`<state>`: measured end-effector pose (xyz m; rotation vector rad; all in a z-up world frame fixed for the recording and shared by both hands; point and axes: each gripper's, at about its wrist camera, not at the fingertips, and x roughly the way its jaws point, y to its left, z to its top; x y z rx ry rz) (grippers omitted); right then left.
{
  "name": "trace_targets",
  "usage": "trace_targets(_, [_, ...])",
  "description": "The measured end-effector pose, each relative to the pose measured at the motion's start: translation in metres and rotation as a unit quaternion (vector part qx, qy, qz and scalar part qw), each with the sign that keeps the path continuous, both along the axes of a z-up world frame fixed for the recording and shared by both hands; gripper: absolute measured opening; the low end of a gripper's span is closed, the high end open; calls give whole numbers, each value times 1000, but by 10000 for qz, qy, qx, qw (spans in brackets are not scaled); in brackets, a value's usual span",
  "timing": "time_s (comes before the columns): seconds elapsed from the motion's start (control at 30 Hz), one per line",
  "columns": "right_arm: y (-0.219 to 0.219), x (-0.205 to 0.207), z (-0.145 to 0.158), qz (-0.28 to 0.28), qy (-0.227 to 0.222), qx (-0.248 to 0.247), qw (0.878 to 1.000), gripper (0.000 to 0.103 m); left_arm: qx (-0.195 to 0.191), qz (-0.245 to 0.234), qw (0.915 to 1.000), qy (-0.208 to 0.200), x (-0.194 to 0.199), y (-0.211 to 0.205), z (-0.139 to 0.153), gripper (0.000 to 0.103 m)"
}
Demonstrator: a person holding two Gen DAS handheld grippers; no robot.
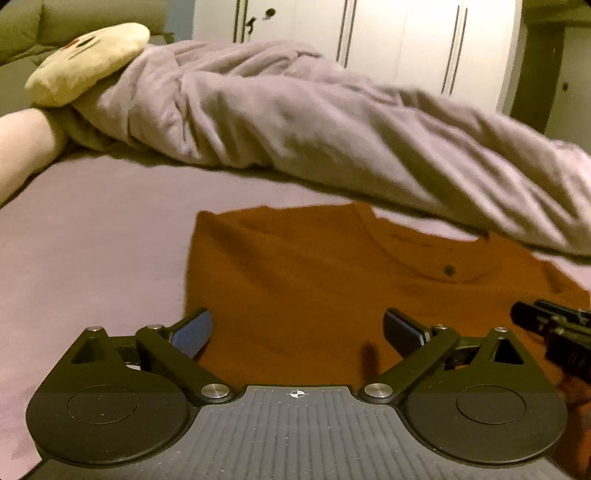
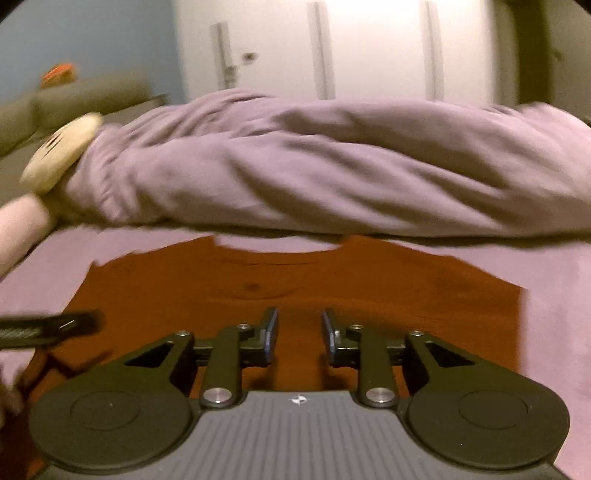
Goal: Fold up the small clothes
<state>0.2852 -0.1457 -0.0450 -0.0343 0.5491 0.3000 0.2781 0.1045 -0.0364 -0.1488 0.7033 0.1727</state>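
A rust-orange shirt (image 1: 295,280) lies flat on the purple bed sheet (image 1: 92,240), neckline toward the far side, with a small dark button below the collar. My left gripper (image 1: 298,328) is wide open above the shirt's lower left part, holding nothing. In the right wrist view the same shirt (image 2: 295,288) fills the middle. My right gripper (image 2: 300,328) hovers over its lower middle, jaws partly open and empty. The right gripper's tip shows at the right edge of the left wrist view (image 1: 554,328); the left gripper's tip shows at the left of the right wrist view (image 2: 51,326).
A rumpled lilac blanket (image 1: 314,122) lies across the bed just beyond the shirt. A cream plush pillow (image 1: 88,59) and a pink pillow (image 1: 22,147) sit at the far left. White wardrobe doors (image 1: 369,33) stand behind the bed.
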Motion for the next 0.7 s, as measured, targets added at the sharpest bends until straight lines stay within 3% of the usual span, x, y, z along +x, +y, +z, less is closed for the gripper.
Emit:
trace_targets(0.1, [17,7,-19,130,-98,-722,9973,32,441,-128,9989,113,7,-3,-18,103])
trace_targets(0.17, [11,12,-29,190,-189,-1052,9941,43,642,-259,9976,-2,5,-5,-23,103])
trace_targets(0.2, [3,14,-29,186,-245,-990,9946,48,622,-279,9977,-42,3,-3,-23,103])
trace_targets(0.3, [-31,22,-25,-302,-197,-942,9949,48,523,-288,9982,-75,1,2,-24,103])
trace_targets(0.4, [-69,24,-23,-543,-107,-529,9971,31,601,-294,9978,-24,0,1,-23,103])
trace_targets(0.43, [-75,23,-21,-568,-114,-533,9969,31,662,-291,9974,16,0,0,-21,103])
trace_targets(0.5, [-78,20,-18,-709,-173,-757,9945,33,801,-304,9962,132,-6,-3,-16,103])
trace_targets(0.53, [-80,18,-18,-890,-158,-909,9918,42,867,-291,9956,206,-14,-4,-12,103])
trace_targets(0.57, [-83,15,-17,-1053,-81,-953,9898,43,884,-257,9954,255,-23,-2,-8,103])
trace_targets(0.7, [-109,-18,-4,-1311,176,-563,9896,43,626,-182,9972,373,-81,13,2,103])
